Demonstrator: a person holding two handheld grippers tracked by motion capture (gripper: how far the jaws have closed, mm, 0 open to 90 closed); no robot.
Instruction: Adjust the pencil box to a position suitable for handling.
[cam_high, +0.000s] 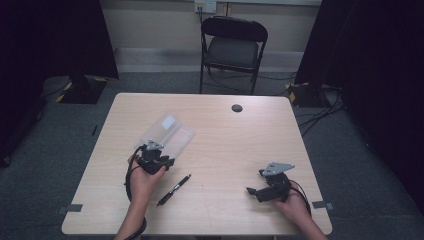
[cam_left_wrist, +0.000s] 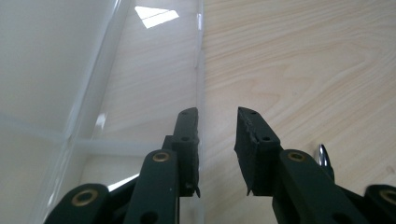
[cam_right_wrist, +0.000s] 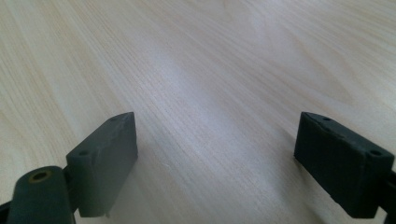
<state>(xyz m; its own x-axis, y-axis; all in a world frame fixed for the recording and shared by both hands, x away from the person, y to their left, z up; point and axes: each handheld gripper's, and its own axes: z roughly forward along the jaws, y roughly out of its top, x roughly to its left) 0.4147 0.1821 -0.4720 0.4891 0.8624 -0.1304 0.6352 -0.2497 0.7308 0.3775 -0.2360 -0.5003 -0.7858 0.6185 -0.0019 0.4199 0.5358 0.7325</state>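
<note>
The left gripper (cam_high: 161, 161) sits at the near end of a clear, flat rectangular plastic case (cam_high: 170, 134) lying on the light wooden surface (cam_high: 240, 145). In the left gripper view its jaws stand a little apart, with the case's thin clear edge (cam_left_wrist: 201, 84) running up between them, just beside one pad; neither pad presses on it. The case lies left of centre on the surface, angled away from the person. A black pen (cam_high: 174, 189) lies on the surface just beside the left hand (cam_high: 142, 181), apart from the case. The right gripper (cam_high: 257, 192) rests low over the bare surface at the near right, well apart from case and pen, its jaws spread wide with nothing between them
</note>
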